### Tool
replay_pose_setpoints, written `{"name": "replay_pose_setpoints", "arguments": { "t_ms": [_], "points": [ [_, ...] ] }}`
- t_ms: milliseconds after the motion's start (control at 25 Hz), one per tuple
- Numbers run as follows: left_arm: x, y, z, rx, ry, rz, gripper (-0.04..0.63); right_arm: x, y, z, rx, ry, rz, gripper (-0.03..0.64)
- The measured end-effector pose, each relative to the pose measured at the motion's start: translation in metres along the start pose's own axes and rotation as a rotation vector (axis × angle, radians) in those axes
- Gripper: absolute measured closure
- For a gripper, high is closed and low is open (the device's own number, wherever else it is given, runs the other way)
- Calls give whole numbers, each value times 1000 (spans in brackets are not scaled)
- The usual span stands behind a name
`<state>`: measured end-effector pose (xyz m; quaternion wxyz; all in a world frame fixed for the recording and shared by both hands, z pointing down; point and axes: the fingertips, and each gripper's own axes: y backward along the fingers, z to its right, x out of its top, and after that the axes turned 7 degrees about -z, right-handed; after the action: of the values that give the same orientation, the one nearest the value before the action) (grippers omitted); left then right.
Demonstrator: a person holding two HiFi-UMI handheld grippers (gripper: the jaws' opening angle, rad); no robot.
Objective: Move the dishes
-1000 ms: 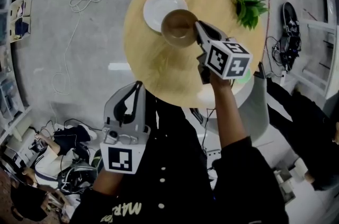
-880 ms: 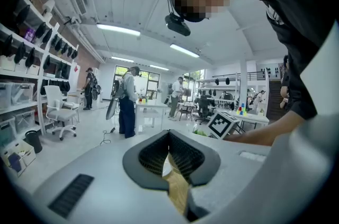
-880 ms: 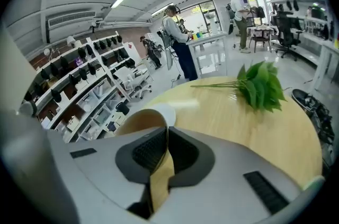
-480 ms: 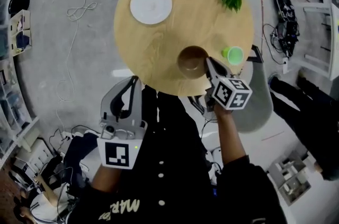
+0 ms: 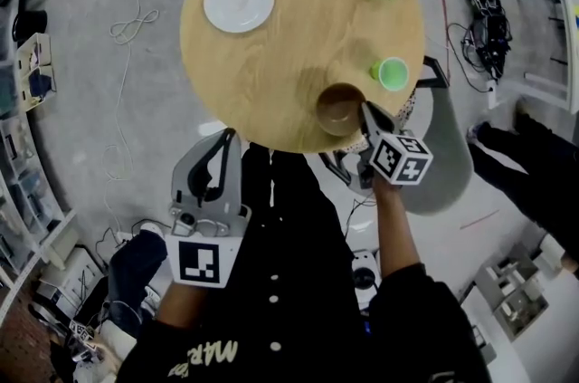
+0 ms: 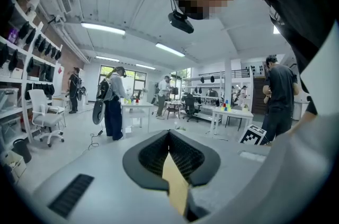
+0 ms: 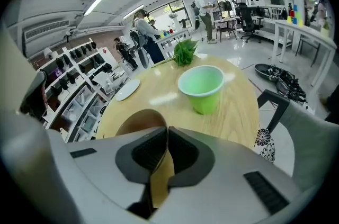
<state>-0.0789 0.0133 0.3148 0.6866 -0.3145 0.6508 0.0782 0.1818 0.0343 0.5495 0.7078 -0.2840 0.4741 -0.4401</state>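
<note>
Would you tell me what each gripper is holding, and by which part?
The right gripper grips the brown bowl by its rim. The left gripper is shut and holds nothing.

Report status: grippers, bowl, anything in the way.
Right gripper shut on bowl rim. Left gripper shut, empty, off the table. Bowl near table edge, green cup beside it.

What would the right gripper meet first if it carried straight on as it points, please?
Probably the green cup, beyond the brown bowl the right gripper holds; tilted down, it may meet the table first.
</note>
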Motion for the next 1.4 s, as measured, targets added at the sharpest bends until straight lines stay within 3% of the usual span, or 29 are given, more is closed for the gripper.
{"name": "replay_pose_setpoints", "arguments": {
  "t_ms": [520,800,1000,1240,1400],
  "points": [
    [-8,7,9,5,-3,-16,592,-14,-2,16,-22,5,25,600],
    [-8,14,-3,39,15,-26,592,-4,14,25,-122,32,97,600],
    [-3,14,-10,47,15,-12,592,-13,5,27,-75,-11,42,598],
    [-1,15,-12,50,11,-4,592,-8,2,22,-76,-17,57,593],
    [-5,12,-13,54,22,-18,592,-3,8,24,-78,-20,95,505]
  ]
}}
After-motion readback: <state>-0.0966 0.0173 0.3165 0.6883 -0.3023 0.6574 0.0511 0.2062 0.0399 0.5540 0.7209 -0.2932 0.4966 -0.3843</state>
